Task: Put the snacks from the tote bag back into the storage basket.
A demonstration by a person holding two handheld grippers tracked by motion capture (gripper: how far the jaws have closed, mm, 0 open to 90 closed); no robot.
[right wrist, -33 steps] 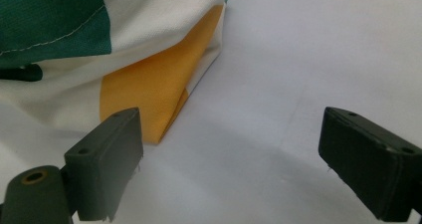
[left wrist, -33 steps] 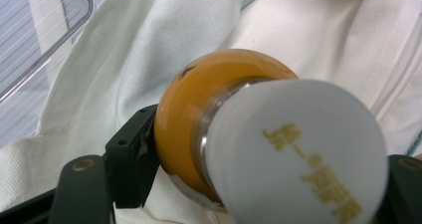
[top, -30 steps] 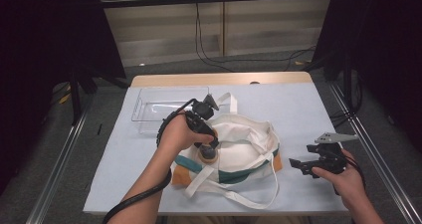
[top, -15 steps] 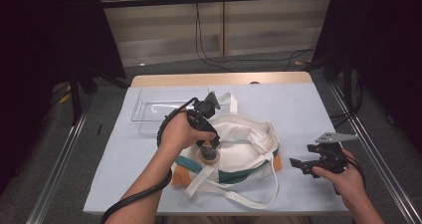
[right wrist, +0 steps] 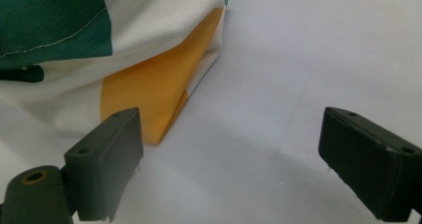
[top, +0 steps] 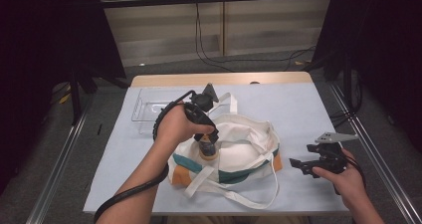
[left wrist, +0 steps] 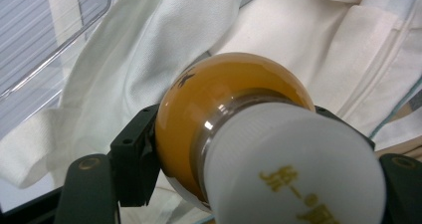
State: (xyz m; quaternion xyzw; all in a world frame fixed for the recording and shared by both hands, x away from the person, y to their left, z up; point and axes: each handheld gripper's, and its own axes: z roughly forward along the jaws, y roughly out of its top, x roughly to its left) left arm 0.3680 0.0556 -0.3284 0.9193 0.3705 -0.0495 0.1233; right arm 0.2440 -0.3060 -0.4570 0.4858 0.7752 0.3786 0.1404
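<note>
Sitting over the mouth of the white tote bag (top: 239, 149), the small amber bottle (left wrist: 224, 109) with its white cap is clamped between the jaws of the left gripper (top: 206, 137), while the right gripper (top: 311, 164) rests on the table (top: 298, 104) beside the bag's orange corner, jaws wide apart.

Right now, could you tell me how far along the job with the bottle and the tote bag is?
Done: the left hand-held gripper is shut on the amber bottle, white cap toward the camera. In hand: the bottle sits over the open tote bag; whether it is going in or coming out is unclear. Left: the clear tray lies beside the bag, and the right hand-held gripper waits open by the bag's orange corner.
</note>
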